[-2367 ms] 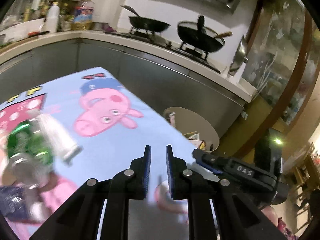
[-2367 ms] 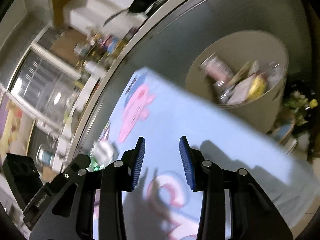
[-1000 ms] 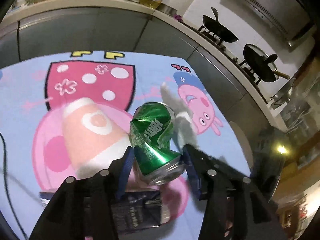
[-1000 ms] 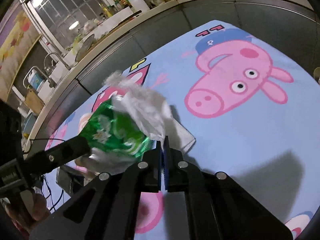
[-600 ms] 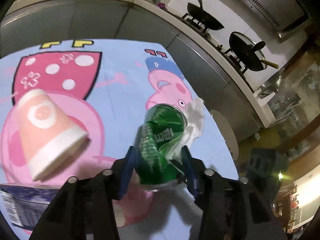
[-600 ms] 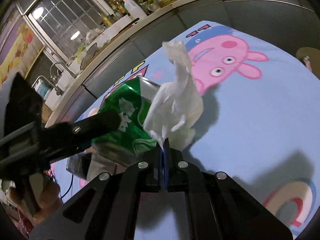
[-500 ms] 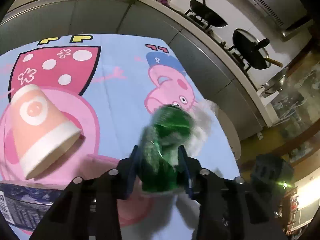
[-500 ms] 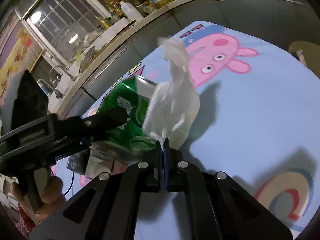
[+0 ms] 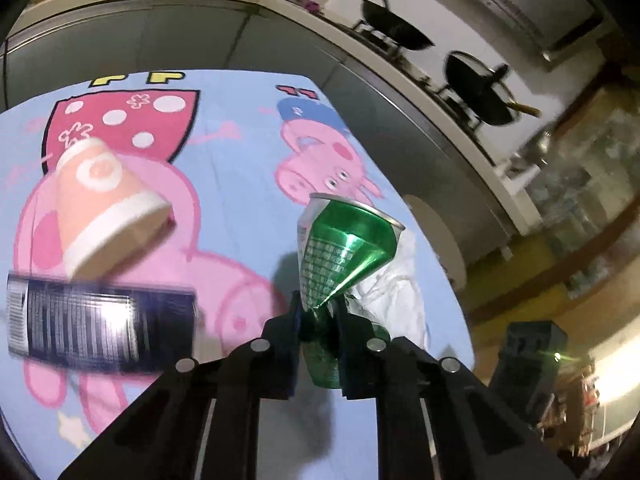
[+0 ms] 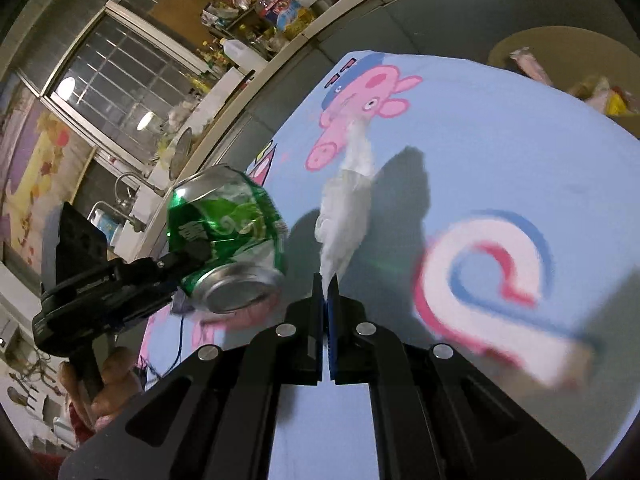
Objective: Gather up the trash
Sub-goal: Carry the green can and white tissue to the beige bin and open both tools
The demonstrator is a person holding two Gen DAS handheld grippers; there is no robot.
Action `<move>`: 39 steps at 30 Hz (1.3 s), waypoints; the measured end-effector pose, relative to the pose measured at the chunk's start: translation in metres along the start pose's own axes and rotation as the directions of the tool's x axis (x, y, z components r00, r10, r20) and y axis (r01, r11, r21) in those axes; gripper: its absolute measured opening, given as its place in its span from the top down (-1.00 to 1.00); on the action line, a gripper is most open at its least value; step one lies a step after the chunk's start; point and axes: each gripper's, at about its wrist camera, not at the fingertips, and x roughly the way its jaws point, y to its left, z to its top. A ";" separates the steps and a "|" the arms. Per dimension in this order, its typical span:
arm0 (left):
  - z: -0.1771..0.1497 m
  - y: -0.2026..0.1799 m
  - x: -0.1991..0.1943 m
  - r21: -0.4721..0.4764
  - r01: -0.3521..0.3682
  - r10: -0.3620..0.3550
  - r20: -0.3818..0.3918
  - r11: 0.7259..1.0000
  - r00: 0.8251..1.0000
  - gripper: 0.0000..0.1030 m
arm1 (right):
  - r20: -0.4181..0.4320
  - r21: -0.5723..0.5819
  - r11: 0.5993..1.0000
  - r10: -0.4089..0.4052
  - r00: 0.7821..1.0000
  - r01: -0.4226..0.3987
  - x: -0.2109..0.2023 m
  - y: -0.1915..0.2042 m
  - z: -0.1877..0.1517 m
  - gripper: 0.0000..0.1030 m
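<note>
My left gripper [image 9: 318,316] is shut on a crushed green can [image 9: 344,248] and holds it above the blue cartoon tablecloth [image 9: 224,92]. The can also shows in the right wrist view [image 10: 224,236], with the left gripper [image 10: 120,276] around it. My right gripper [image 10: 327,292] is shut on a crumpled white tissue [image 10: 348,216], held up just right of the can. The tissue shows behind the can in the left wrist view [image 9: 396,300]. A pink paper cup [image 9: 100,204] and a dark flat packet [image 9: 100,324] lie on the cloth.
A round beige bin [image 10: 560,52] with wrappers inside stands beyond the table's far edge, against grey cabinets [image 9: 200,32]. It shows in the left wrist view [image 9: 436,232]. Black woks [image 9: 480,88] sit on the stove. A counter with bottles [image 10: 248,32] runs behind.
Both grippers have lifted the can and the tissue off the cloth and carried them towards the bin side of the table. The can is squeezed narrower in the left gripper.
</note>
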 end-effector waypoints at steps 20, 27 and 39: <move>-0.060 -0.024 0.008 0.098 -0.050 0.062 -0.121 0.994 0.991 0.69 | 0.070 -0.018 0.987 -0.161 0.984 0.163 -0.058 -0.042 -0.031 -0.02; -0.067 -0.027 0.022 0.091 -0.059 0.072 -0.138 0.994 0.988 0.57 | 0.148 -0.341 0.866 -0.335 0.931 0.366 -0.031 0.000 -0.044 -0.02; -0.044 -0.057 0.030 0.103 0.025 -0.010 -0.139 0.994 0.990 0.71 | 0.187 -0.361 0.872 -0.280 0.942 0.331 -0.044 -0.014 -0.039 0.96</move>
